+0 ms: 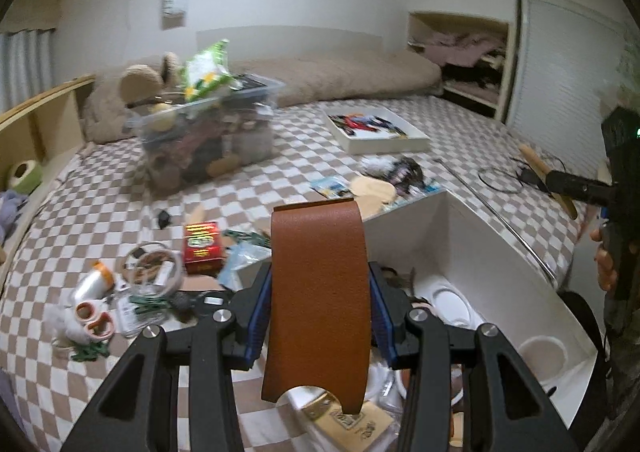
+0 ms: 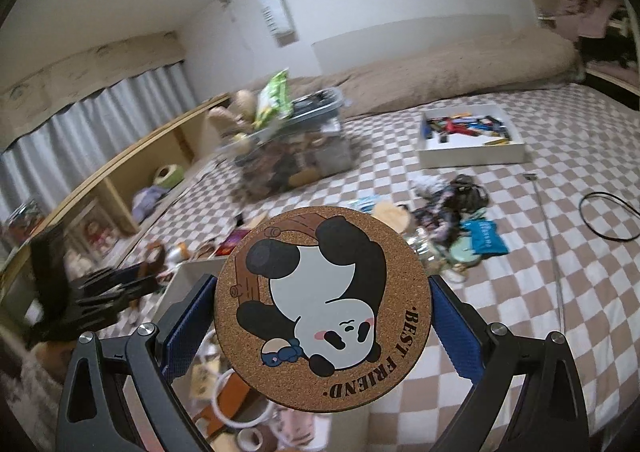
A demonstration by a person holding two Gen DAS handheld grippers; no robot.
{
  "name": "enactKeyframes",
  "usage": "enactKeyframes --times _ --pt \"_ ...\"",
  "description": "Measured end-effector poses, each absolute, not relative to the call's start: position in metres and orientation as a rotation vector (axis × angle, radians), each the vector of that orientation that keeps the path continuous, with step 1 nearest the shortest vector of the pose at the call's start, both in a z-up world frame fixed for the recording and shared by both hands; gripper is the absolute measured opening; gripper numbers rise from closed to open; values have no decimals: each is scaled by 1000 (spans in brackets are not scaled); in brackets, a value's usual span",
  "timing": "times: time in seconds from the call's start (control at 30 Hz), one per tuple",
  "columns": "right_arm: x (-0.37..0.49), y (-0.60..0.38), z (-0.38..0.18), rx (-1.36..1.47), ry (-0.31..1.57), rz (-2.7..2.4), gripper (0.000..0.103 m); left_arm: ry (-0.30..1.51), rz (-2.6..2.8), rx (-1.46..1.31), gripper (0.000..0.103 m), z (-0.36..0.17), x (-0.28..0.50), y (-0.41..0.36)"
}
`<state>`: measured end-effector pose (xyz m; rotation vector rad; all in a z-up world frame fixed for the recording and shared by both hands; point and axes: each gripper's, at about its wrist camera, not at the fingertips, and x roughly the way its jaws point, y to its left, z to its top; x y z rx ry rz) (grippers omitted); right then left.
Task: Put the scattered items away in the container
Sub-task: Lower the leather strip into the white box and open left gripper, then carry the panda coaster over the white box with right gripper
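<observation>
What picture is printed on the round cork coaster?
A black-and-white panda on a log, with the words "BEST FRIEND", on the cork coaster; the right wrist view shows it best.

Brown strap (image 1: 318, 292); cork coaster (image 2: 322, 308) with black-white panda; beige-white checked bedspread (image 1: 100, 204); white box (image 1: 480, 252); red packet (image 1: 202, 246).

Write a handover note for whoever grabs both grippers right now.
Left gripper: shut on a brown leather strip, held above the near white box.
Right gripper: shut on a round cork coaster with a panda print.
Done: the white box already holds rings and other small bits.
Left: drop both pieces in, then clear the red box, scissors, tape roll and the pile beyond the box off the checked blanket.
</observation>
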<state>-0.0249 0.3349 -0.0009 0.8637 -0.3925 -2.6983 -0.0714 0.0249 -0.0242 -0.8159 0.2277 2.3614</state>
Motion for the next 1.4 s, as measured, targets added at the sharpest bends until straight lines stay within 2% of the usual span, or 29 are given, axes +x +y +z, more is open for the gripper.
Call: enactKeyframes --times 0.37,1.03,1.1,1.13,1.4 --pt "-19 305 -9 958 -310 -2563 100 447 2091 -916 44 -51 -91 71" --pt "-16 280 -27 1041 -293 -2450 100 636 1851 -1022 44 -86 -128 118" --pt "-17 279 -29 1047 -293 -2444 100 643 1864 -1012 53 -83 -128 117" --pt "-17 278 -29 1049 -293 -2443 100 657 1887 -1005 64 -83 -128 116" --pt "-15 277 -29 1046 -306 -2440 100 681 1897 -1026 68 -84 -123 106"
